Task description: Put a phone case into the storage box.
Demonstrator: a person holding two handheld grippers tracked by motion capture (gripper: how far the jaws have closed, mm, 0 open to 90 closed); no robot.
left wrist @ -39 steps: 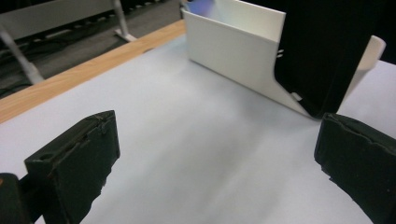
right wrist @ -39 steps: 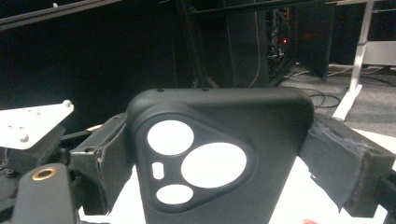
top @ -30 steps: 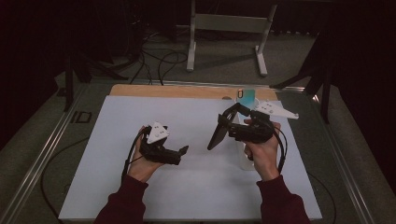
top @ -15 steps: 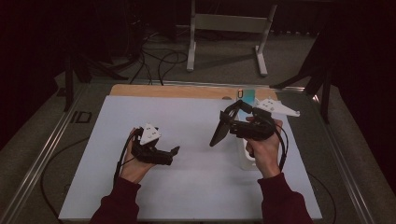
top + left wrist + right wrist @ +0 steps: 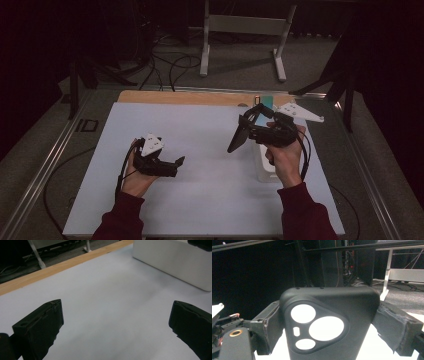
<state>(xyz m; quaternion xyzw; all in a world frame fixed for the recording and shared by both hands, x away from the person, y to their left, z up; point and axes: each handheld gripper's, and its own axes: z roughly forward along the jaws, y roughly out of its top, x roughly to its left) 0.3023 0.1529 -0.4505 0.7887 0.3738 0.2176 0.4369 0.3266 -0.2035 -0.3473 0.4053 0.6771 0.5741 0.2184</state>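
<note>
Up above, the high view has the person's two hands over a pale sheet on the table. The right gripper is lifted at about three o'clock from the sheet's middle, its jaws clamped on a black phone case that slants down toward seven o'clock. A white box lies just under that hand, and a wooden strip edges the sheet at twelve o'clock. The left gripper sits low at about eight o'clock, well apart from the case.

Next, the left gripper view: its jaws stand wide apart with nothing between them, bare sheet beneath, the white box off at two o'clock and the wooden strip at eleven.

Last, the right gripper view: the phone case stands upright between the jaws, pinched at both side edges, its camera cut-outs facing the lens.
</note>
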